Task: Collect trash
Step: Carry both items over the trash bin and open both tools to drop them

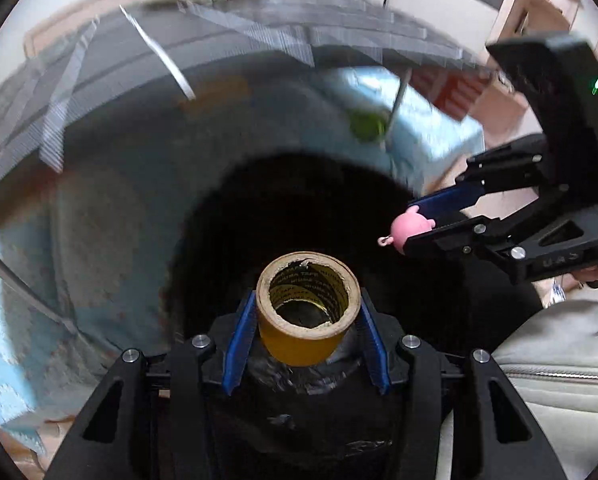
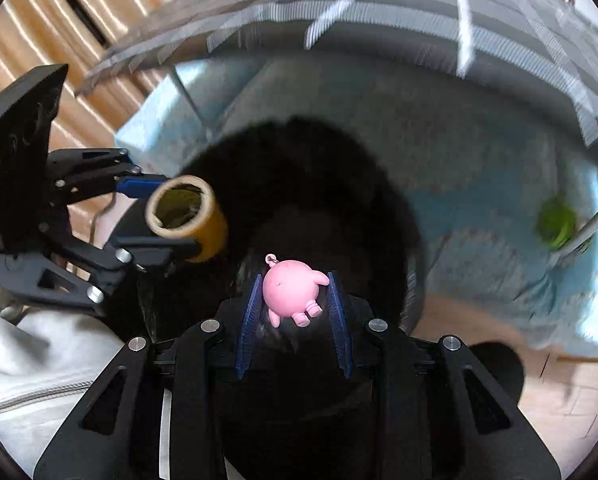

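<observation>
My left gripper (image 1: 308,312) is shut on a yellow tape roll (image 1: 307,332) and holds it above the dark opening of a black bin bag (image 1: 291,208). My right gripper (image 2: 295,292) is shut on a small pink pig toy (image 2: 293,292) over the same black opening (image 2: 299,176). Each gripper shows in the other's view: the right one (image 1: 411,228) with the pig toy (image 1: 407,230) at the right, the left one (image 2: 171,216) with the tape roll (image 2: 187,216) at the left.
A light blue cloth (image 1: 99,240) lies under and around the bin, with a green object (image 1: 365,124) on it. A grey slatted surface (image 1: 339,20) runs overhead. Wooden floor (image 2: 519,400) shows at the lower right. A grey sleeve (image 1: 559,360) is beside the left gripper.
</observation>
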A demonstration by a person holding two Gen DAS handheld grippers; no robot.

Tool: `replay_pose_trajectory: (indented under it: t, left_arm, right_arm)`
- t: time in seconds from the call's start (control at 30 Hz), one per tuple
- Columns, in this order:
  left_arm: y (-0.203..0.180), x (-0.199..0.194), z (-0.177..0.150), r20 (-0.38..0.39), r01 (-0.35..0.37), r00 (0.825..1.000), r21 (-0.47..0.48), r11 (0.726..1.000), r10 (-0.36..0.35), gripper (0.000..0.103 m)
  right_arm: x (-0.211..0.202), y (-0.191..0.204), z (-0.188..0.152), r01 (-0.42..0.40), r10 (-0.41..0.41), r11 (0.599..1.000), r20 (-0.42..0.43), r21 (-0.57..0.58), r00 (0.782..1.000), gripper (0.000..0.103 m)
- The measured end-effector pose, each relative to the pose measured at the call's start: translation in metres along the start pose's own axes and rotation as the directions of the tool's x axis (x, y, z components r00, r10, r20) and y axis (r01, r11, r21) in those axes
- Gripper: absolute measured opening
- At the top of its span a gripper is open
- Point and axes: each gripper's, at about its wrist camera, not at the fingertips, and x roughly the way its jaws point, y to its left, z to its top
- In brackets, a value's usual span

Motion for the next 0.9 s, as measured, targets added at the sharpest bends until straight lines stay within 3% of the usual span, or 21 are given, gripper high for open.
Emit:
replay_pose_trajectory:
  t: [0.2,0.33,0.57,0.7,0.9]
  left_arm:
    - [-0.009,0.03,-0.012,-0.09,0.014,0.996,0.009,1.0,-0.013,0.047]
    - [-0.011,0.039,-0.017,-0.132,0.014,0.991,0.013,1.0,-0.012,0.047]
    - [-0.006,0.043,-0.012,-0.136,0.023,0.99,0.002,1.0,-0.023,0.048]
    - [-0.004,0.039,-0.009,-0.115,0.059,0.992,-0.016,0.998,-0.06,0.054]
    - [-0.003,0.029,-0.006,-0.097,0.048,0.994,-0.026,0.999,-0.05,0.061]
  right_arm:
    - [0.038,0.013,-0.009,0.017,-0.026,0.998,-0.14,-0.063,0.99,0.033]
    - [0.054,0.021,-0.017,0.0,-0.016,0.997,-0.191,-0.082,0.981,0.033]
    - [0.061,0.018,-0.017,-0.012,-0.002,0.998,-0.203,-0.066,0.979,0.033]
    - [0.057,0.011,-0.015,-0.044,0.035,0.998,-0.195,-0.042,0.98,0.037]
    - [0.048,0.011,-0.013,-0.048,0.043,0.998,-0.166,-0.029,0.985,0.042]
